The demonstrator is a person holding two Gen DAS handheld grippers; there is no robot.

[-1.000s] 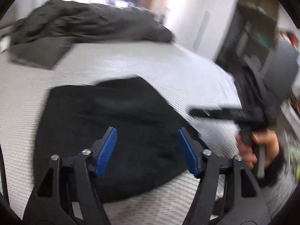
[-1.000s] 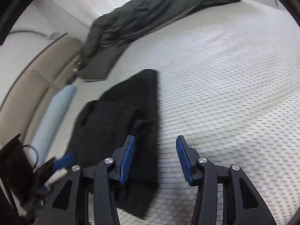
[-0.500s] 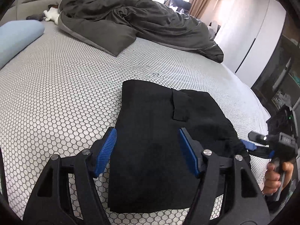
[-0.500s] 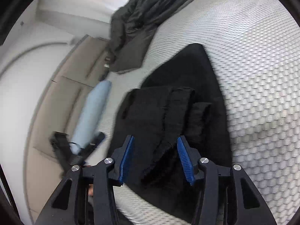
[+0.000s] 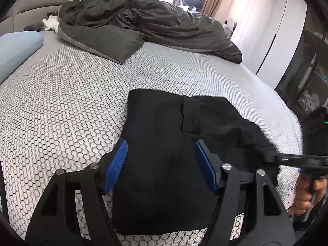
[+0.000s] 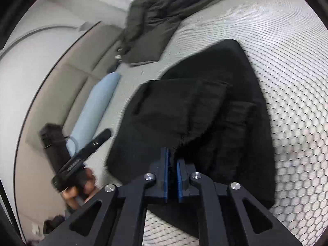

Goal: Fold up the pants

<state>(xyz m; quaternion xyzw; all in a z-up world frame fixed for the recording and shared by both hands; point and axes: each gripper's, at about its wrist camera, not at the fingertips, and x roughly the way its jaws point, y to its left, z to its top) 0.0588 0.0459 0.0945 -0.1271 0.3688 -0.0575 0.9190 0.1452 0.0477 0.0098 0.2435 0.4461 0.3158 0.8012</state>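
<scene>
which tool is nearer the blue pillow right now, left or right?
Left. The left tool hangs open over the black pants on the side toward the blue pillow. The right tool is pinching the pants' opposite edge, farther away.

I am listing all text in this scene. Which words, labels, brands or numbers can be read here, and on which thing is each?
None can be read.
The right gripper, shut on the pants, has faint marks on its side: too blurred to read.
The left gripper has pale marks on its side in the right wrist view: too blurred to read.
The pants, bed and duvet show no text.
</scene>
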